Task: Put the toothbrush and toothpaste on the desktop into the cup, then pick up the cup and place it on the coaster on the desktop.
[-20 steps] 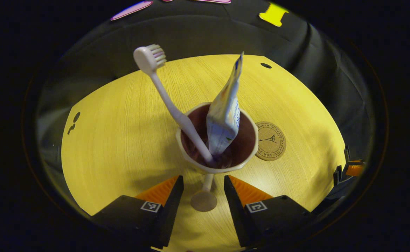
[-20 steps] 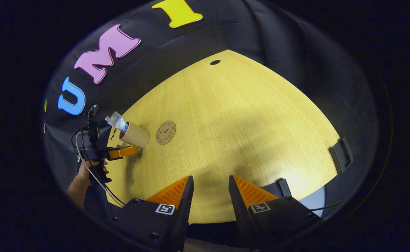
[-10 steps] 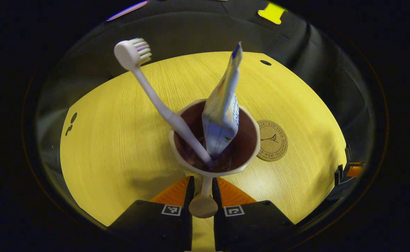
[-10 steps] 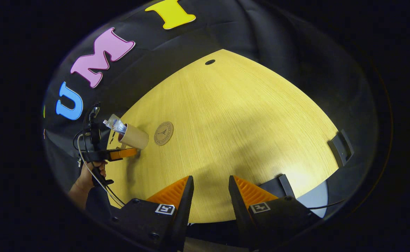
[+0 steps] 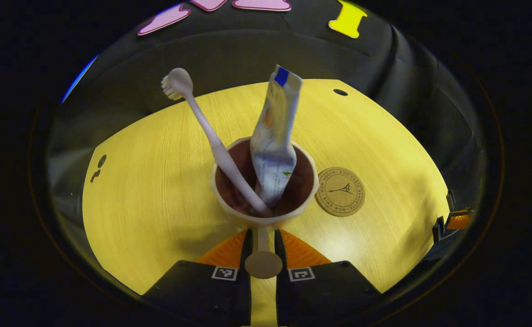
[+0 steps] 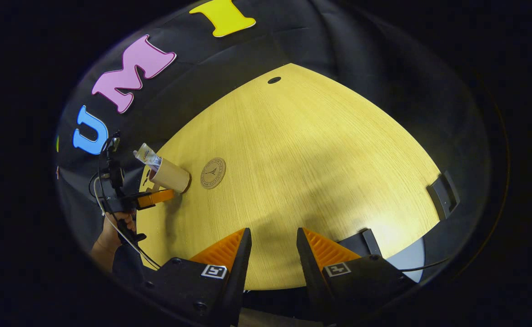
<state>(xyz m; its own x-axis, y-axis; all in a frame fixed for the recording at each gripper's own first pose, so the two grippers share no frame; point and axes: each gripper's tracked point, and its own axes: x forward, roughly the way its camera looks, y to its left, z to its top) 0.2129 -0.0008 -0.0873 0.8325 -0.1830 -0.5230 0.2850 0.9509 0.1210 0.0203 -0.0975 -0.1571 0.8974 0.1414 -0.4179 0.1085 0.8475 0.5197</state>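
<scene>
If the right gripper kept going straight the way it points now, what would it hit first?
Probably only the bare desktop: the right gripper points across open wood. The cup and coaster sit well off to its left.

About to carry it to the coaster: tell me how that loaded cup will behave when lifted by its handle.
The cup likely tips easily: the toothbrush and toothpaste stand tall above its rim, leaning apart. The left gripper pinches only the thin handle, so the cup may swing or rotate. The contents could shift.

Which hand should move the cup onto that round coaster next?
Left. The left gripper is shut on the cup handle, with the coaster just beside it. The right gripper hangs open, far from the cup.
</scene>
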